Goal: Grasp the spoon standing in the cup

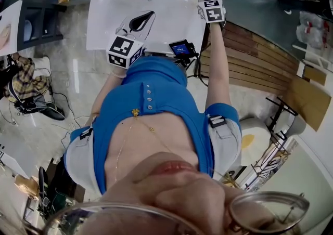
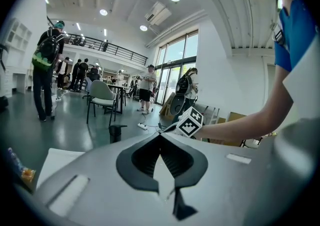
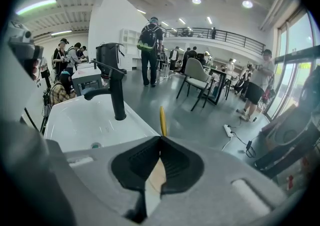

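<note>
Clerk: Tally of grippers, and their condition?

Inspector: Two. Left gripper: jaws brought together at the tips, nothing between them, held over the basin. Right gripper: jaws likewise drawn together, with one yellow spoon rising upright from just where the tips meet. It appears clamped by the handle. Marker cubes number two, one per gripper: left marker cube and right marker cube.

Clerk: Location of the spoon?

Inspector: At the right gripper's tips, by the far right corner of the basin in the head view. Only a slim length of handle shows, and its lower end is hidden by the jaws. A pale tan patch shows in the gap nearer the camera. What it is, I cannot tell.

Clerk: Containers and contents?

Inspector: One white basin, with one black faucet standing at its rim and one drain in its floor. Cup: not made out in any view.

Clerk: Anything further?

Inspector: One person with a backpack stands across the hall, others are beyond, and one pale chair is nearby.
</note>
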`<state>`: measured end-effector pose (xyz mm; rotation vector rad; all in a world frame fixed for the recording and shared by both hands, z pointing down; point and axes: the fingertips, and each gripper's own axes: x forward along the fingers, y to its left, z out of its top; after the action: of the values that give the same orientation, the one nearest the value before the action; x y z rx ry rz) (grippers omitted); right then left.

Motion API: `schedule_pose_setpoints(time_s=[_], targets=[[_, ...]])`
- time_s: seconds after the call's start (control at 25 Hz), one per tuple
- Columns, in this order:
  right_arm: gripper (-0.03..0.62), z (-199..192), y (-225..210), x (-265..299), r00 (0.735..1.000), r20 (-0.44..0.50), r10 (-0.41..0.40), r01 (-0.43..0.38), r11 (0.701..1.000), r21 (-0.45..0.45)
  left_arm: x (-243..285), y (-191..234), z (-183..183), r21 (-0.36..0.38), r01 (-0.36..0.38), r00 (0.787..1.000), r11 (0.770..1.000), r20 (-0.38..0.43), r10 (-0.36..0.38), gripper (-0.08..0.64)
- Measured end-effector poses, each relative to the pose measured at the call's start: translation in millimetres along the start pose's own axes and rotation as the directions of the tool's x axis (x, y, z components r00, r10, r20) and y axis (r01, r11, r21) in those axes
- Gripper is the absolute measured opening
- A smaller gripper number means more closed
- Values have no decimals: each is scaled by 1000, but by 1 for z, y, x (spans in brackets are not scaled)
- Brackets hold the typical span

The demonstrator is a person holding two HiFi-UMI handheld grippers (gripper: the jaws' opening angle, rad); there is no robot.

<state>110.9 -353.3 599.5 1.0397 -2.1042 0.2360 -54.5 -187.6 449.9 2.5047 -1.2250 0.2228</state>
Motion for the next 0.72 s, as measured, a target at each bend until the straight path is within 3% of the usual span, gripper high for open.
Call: schedule_pose_setpoints(time_s=[0.44, 0.52, 0.72], targets=[[4, 0, -4, 4, 1000, -21, -2, 2, 1000, -9, -5, 1, 0, -12, -23, 1000, 1000, 4, 23, 0], [48, -1, -3, 4, 1000, -24, 17, -17, 1000, -15, -5, 0, 0, -13, -26, 1000, 1000, 6, 26, 0], [55, 2, -5, 3, 999, -29, 33, -35, 998, -49, -11, -1, 3, -18, -43, 999, 999, 11, 43, 0]])
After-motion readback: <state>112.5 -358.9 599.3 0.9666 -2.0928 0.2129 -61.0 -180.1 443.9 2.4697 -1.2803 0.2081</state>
